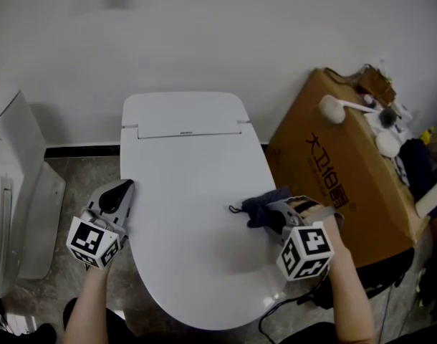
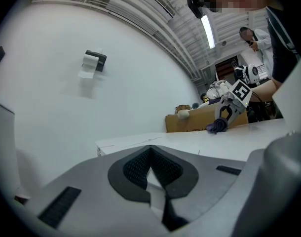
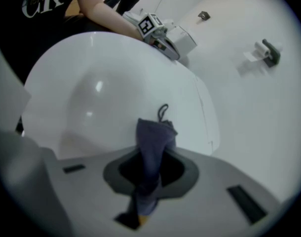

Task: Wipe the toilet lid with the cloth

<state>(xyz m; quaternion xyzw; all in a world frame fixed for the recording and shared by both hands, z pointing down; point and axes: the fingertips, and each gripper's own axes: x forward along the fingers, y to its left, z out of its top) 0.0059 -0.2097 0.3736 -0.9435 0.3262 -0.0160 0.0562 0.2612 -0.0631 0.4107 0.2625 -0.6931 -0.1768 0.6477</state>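
Right gripper (image 1: 281, 217) pinches only a bunched bit of dark cloth (image 1: 258, 208), so dragging across the toilet lid (image 1: 190, 170) could yank it free.

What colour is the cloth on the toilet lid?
The cloth is dark bluish-purple; the right gripper view shows it best.

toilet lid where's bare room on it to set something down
Most of the toilet lid is bare: its whole back half, and the front curve between the left tongs at the left edge and the right tongs. It is crowded only near the right edge, where the right tongs grip the cloth, beside the cardboard box.
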